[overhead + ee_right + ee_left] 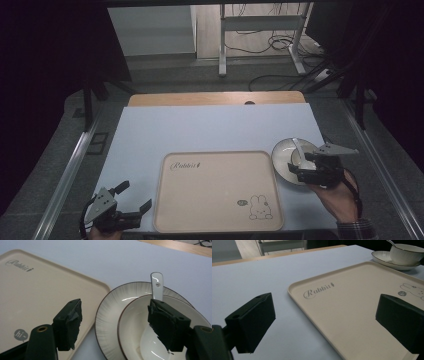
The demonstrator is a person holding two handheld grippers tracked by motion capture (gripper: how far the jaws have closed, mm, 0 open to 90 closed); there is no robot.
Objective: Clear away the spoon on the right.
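A white plate (281, 150) lies on the table right of a cream tray (217, 192) printed with a rabbit. On the plate stands a white bowl (132, 322), and a white spoon (157, 286) rests in it with its handle pointing away. My right gripper (117, 322) is open over the left rims of bowl and plate; its right jaw hangs above the bowl's inside, its left jaw above the gap beside the tray. In the high view that right gripper (299, 162) is held by a hand. My left gripper (135, 196) stands open and holds nothing by the tray's near left corner.
The tray (352, 305) holds nothing and lies on a pale blue mat (200, 130) over a wooden table (215, 98). Far off past the tray stand the plate (384, 258) and bowl (405, 253). Metal rails run along both sides of the table.
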